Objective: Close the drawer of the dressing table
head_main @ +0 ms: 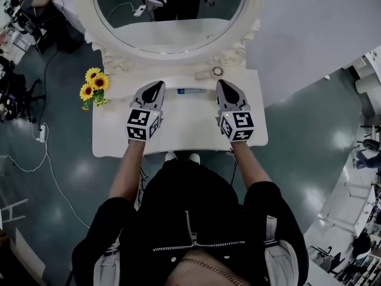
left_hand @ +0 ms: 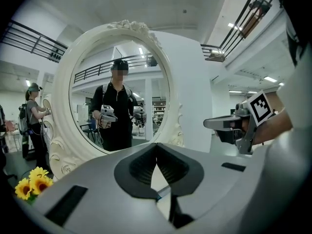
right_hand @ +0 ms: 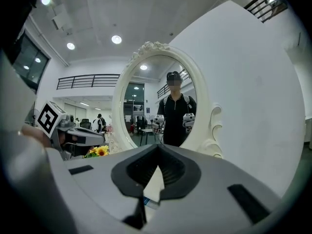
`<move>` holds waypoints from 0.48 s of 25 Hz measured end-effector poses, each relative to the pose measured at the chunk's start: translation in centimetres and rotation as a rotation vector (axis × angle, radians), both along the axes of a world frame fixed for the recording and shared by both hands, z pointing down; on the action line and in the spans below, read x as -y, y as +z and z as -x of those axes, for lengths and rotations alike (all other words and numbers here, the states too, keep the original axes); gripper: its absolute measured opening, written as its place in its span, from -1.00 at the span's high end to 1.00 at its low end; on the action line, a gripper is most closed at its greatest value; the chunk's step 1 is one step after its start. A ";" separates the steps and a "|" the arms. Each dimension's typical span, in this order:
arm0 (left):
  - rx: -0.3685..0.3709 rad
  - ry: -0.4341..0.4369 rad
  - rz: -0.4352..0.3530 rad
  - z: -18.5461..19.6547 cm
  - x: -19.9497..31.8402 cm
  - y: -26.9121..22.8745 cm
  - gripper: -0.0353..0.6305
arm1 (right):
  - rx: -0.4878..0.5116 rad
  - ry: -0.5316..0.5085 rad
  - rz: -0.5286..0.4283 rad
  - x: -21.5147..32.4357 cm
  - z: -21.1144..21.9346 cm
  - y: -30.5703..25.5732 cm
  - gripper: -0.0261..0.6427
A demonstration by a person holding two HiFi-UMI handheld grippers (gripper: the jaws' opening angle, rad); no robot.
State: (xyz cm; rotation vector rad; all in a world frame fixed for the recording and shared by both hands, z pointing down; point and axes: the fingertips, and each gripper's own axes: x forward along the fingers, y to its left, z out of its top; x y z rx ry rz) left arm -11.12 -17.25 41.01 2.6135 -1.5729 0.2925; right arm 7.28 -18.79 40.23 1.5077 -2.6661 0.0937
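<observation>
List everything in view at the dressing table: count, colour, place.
Table: one, white, centre.
Mirror: one, oval, white frame, at the table's back.
Sunflowers: one bunch, yellow, table's left back corner.
Tube: one, blue and white, on the table between the grippers.
Ring: one, dark, on the table by the mirror's base.
Partition: one, white, behind at right.
Power strip: one, white, floor at left.
Left gripper: grey, over the table, jaws together, empty.
Right gripper: grey, likewise.
</observation>
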 end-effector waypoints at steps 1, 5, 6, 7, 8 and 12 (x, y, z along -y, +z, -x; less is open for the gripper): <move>0.002 -0.001 0.001 0.1 0.2 0.1 0.83 | 0.002 -0.001 0.000 0.2 0.0 0.1 0.91; 0.004 0.002 0.008 0.0 0.7 0.6 0.83 | 0.000 0.014 0.006 0.5 -0.7 0.7 0.90; 0.003 0.005 0.011 -0.1 0.8 0.7 0.83 | -0.002 0.019 0.009 0.6 -1.0 0.8 0.91; 0.002 0.008 0.015 -0.2 0.9 0.8 0.83 | -0.006 0.023 0.012 0.6 -1.2 0.9 0.91; 0.000 0.010 0.019 -0.4 1.0 0.9 0.83 | -0.010 0.027 0.016 0.7 -1.5 1.0 0.90; -0.001 0.026 0.049 -1.4 1.1 2.0 0.83 | -0.011 0.042 0.043 0.6 -2.4 2.0 0.90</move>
